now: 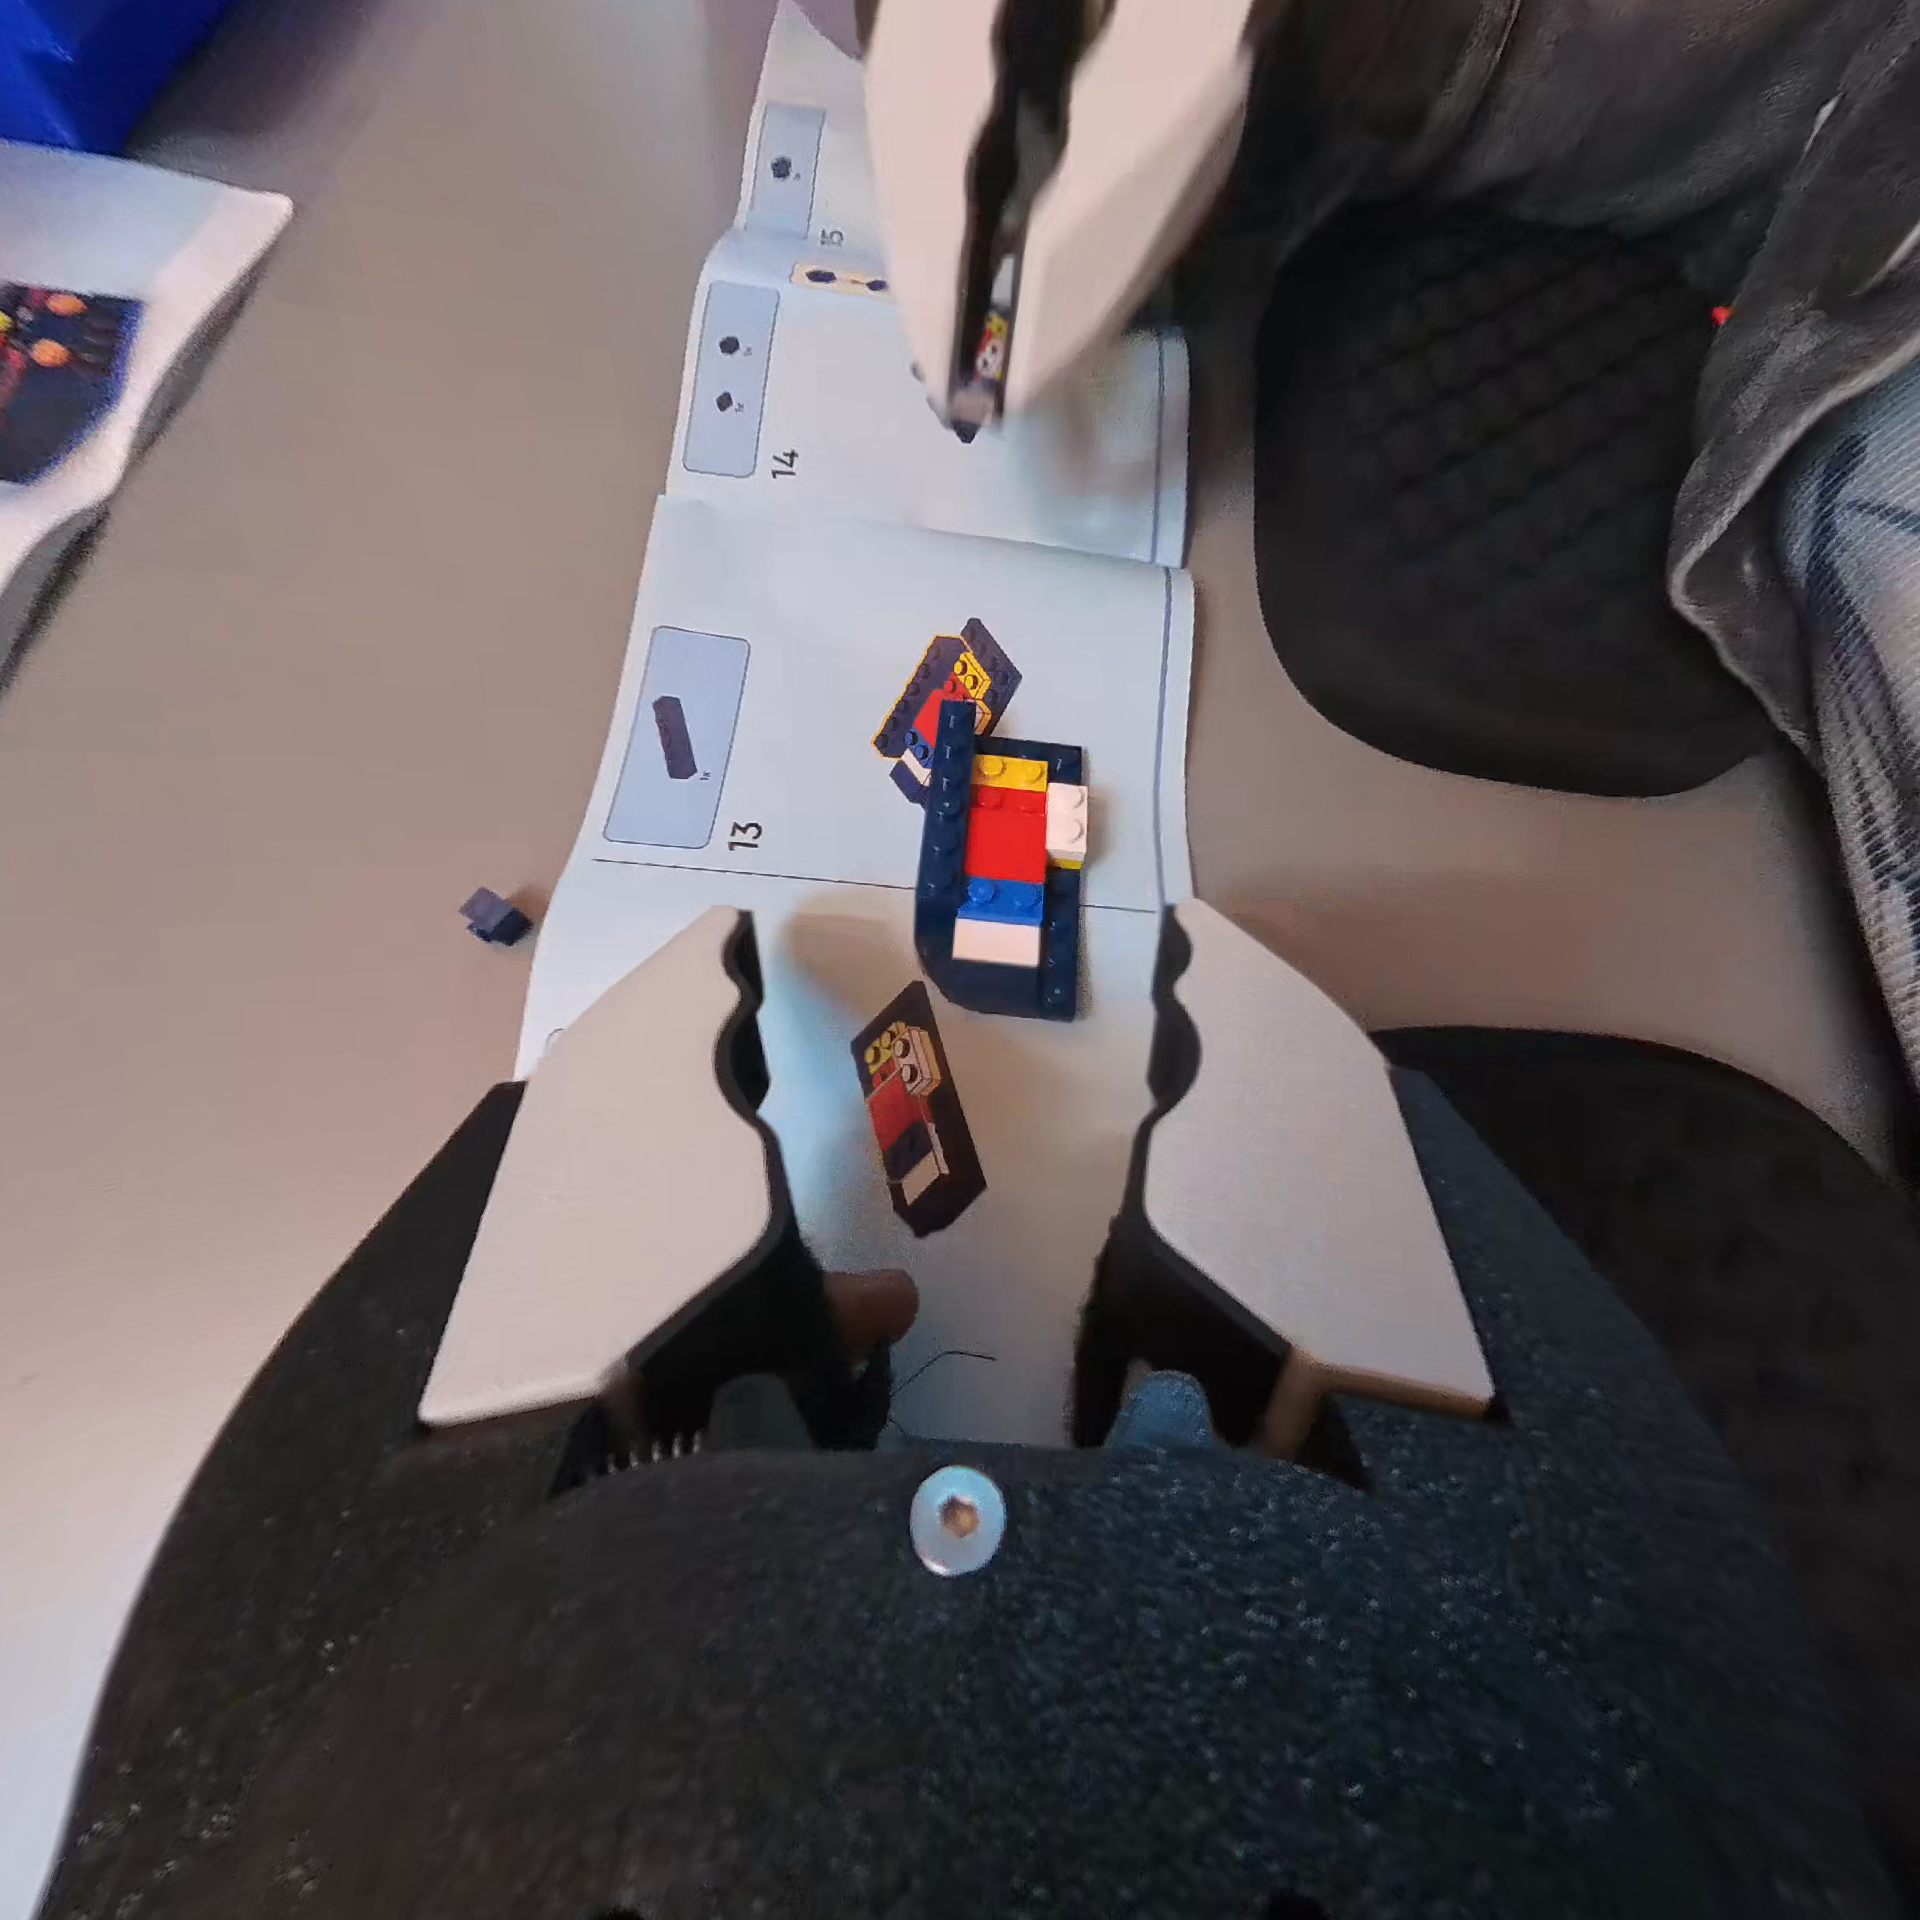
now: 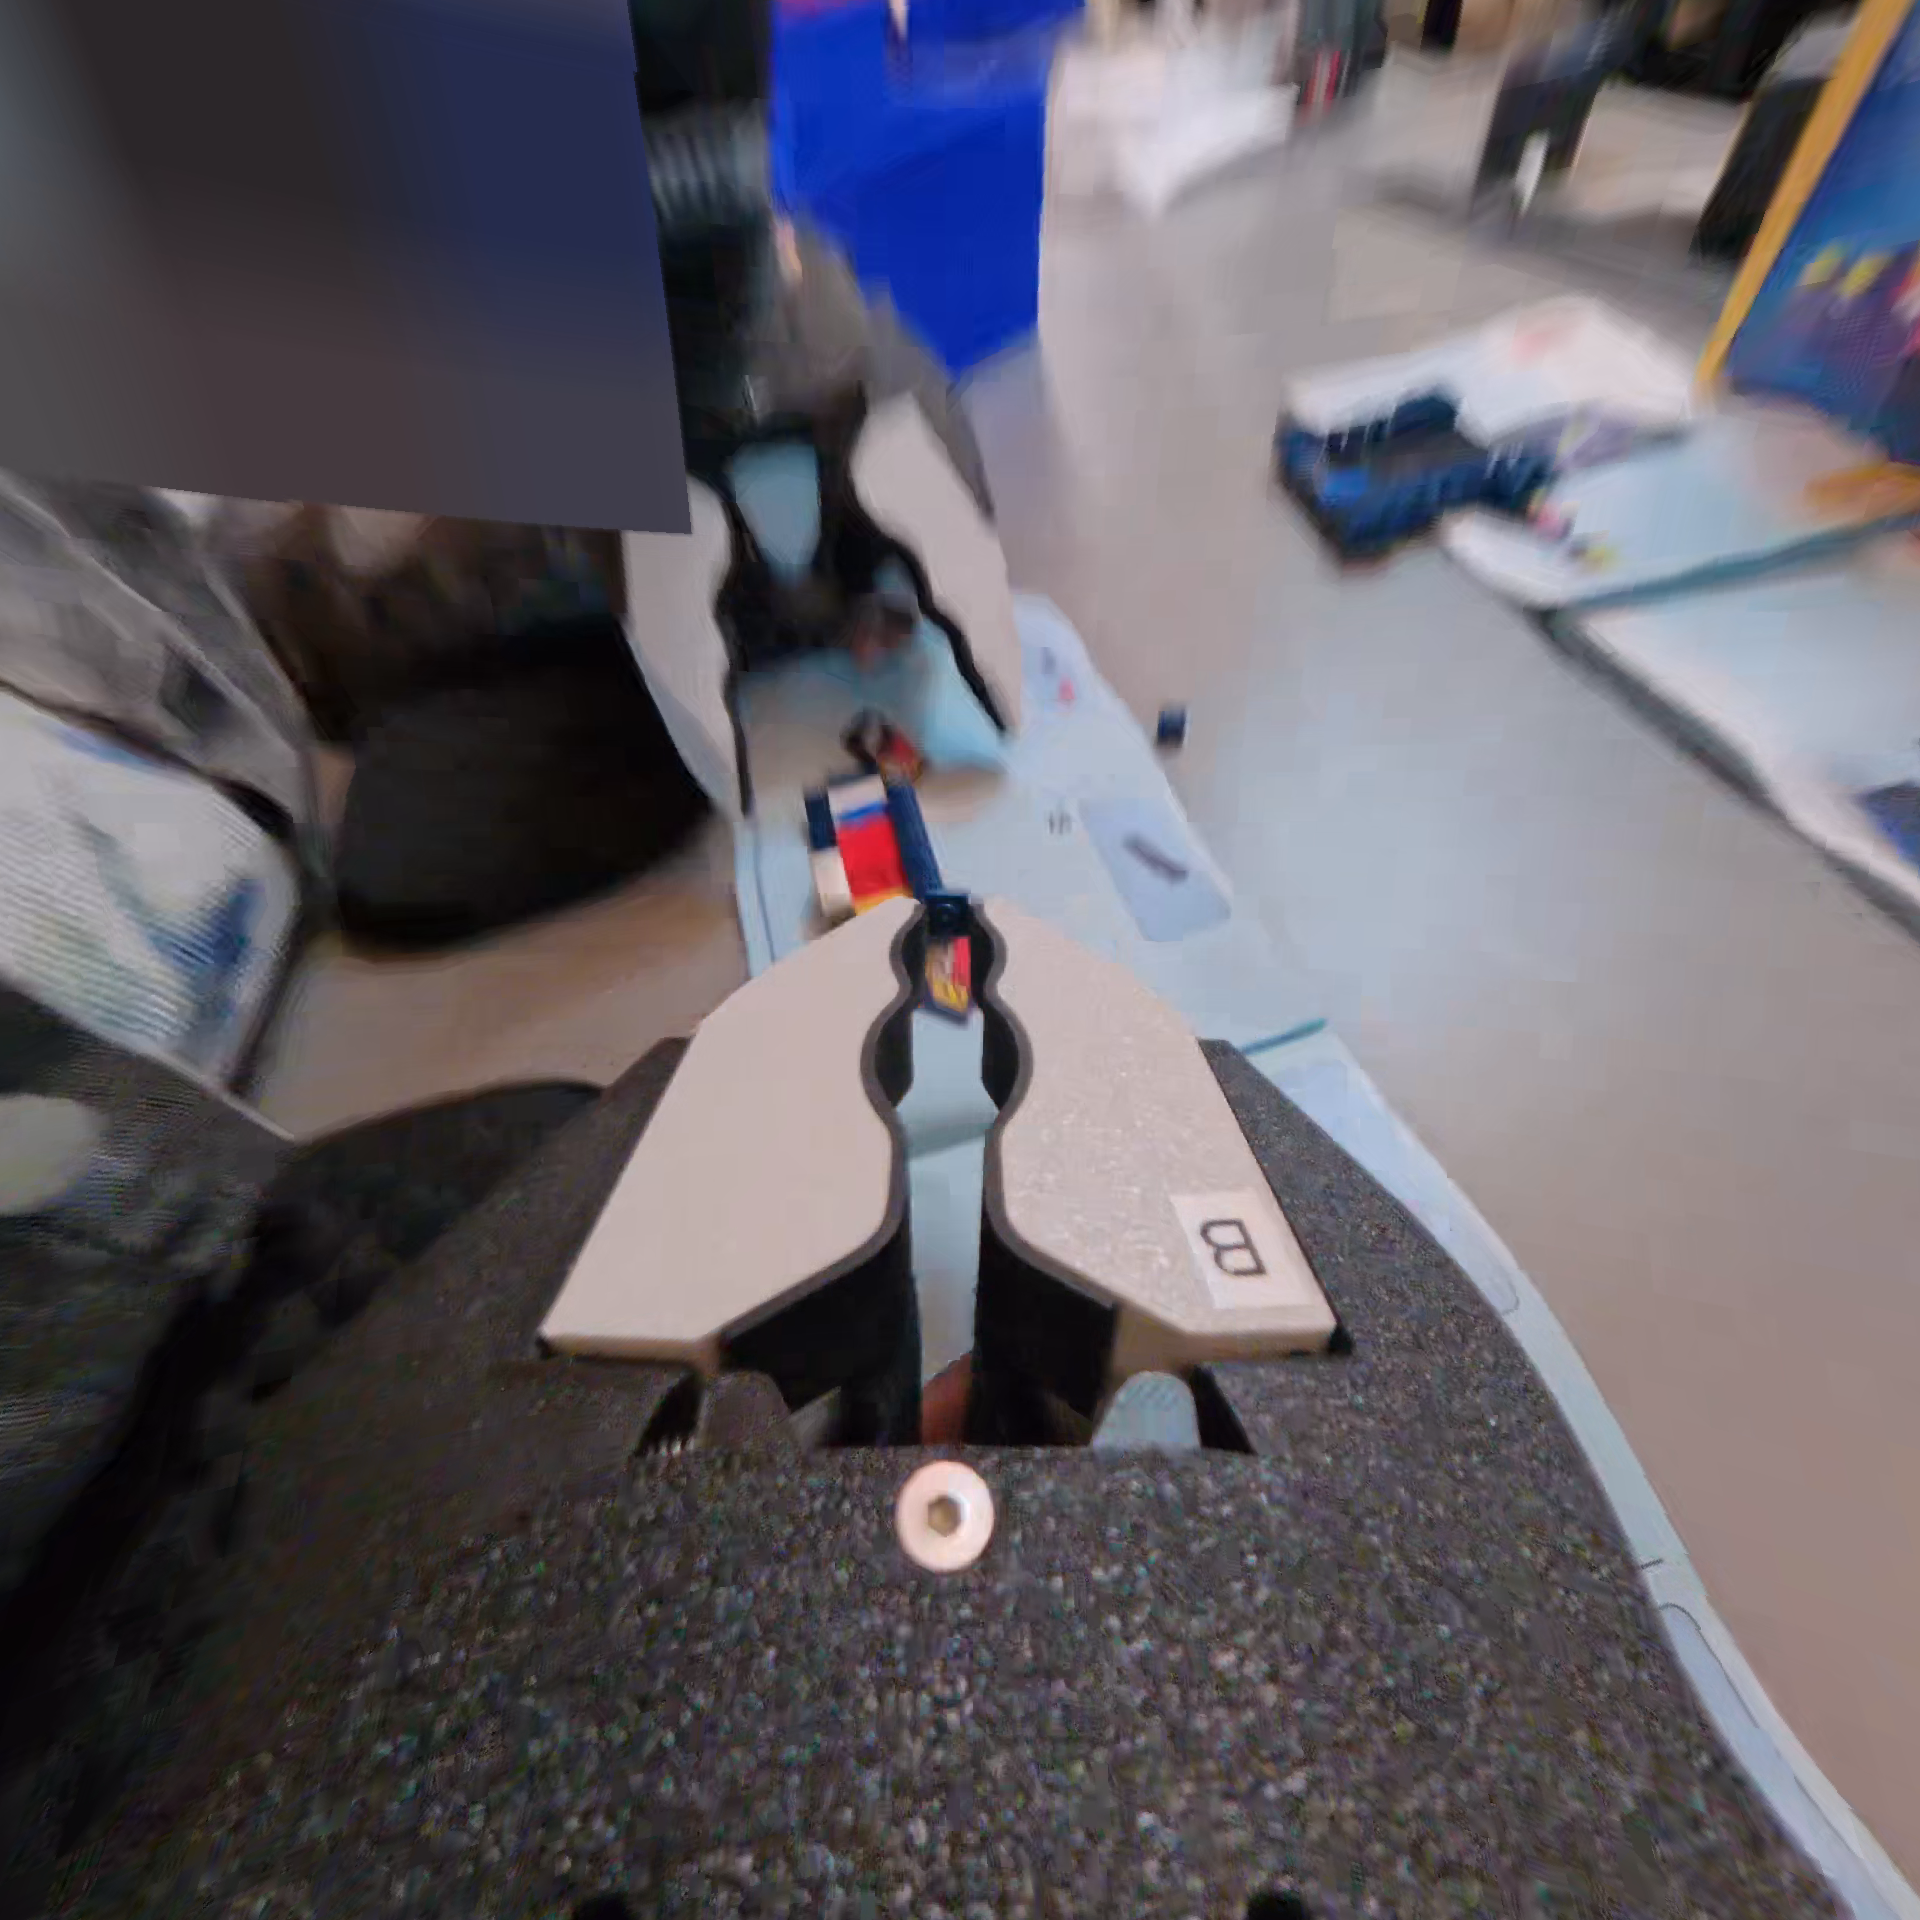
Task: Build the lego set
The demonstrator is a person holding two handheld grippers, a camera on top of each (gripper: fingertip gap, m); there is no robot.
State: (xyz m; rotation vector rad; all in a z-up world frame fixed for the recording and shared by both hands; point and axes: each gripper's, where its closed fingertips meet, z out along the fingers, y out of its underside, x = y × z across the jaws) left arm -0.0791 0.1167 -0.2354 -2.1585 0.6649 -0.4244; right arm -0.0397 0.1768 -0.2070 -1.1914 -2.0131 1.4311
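Tongs on my left (image 1: 956, 925) spread wide over the brick model (image 1: 1003, 873) on the instruction sheet (image 1: 831, 582); my right tongs (image 2: 948, 914) pinch a small dark-blue brick (image 2: 945, 920).

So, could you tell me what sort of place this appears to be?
Probably a hobby or workshop table for brick building: an open instruction booklet, a part-built brick model on it, and a printed box standing further back.
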